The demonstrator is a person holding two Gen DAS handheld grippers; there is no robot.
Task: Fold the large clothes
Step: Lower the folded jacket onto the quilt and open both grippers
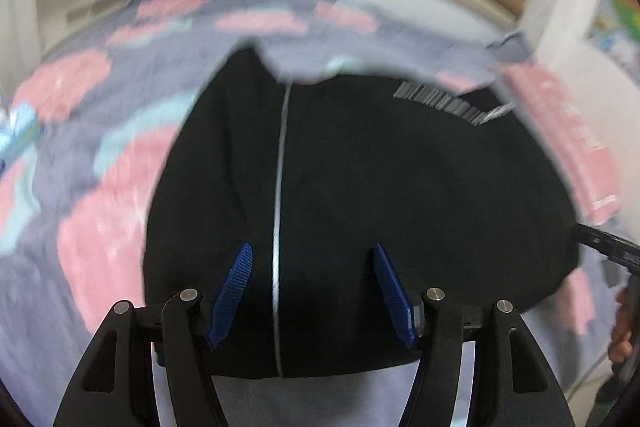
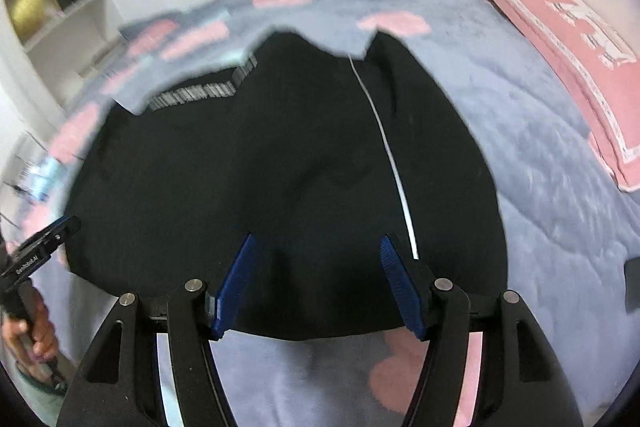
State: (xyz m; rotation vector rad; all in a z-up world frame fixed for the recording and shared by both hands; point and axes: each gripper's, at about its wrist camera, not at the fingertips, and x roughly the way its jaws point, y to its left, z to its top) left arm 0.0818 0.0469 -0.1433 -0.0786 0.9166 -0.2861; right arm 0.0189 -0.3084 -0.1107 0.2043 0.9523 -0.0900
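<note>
Black garment [image 1: 380, 187] seen spread flat on patterned blanket [image 1: 80, 227], filling frame centre in both wrist views, long axis running left-right. Left gripper [image 1: 312, 247] held with jaws apart over near hem, nothing clamped; white stripe [image 1: 280, 187] framed between fingers. Right gripper [image 2: 316, 239] likewise apart, empty, over same hem. Neither judged nearer. Bare blanket left at bottom of frame; pink pillow [image 2: 568, 55] noted upper right.

Left tool [image 2: 40, 247] reads, perhaps, "GenRobot.AI".
</note>
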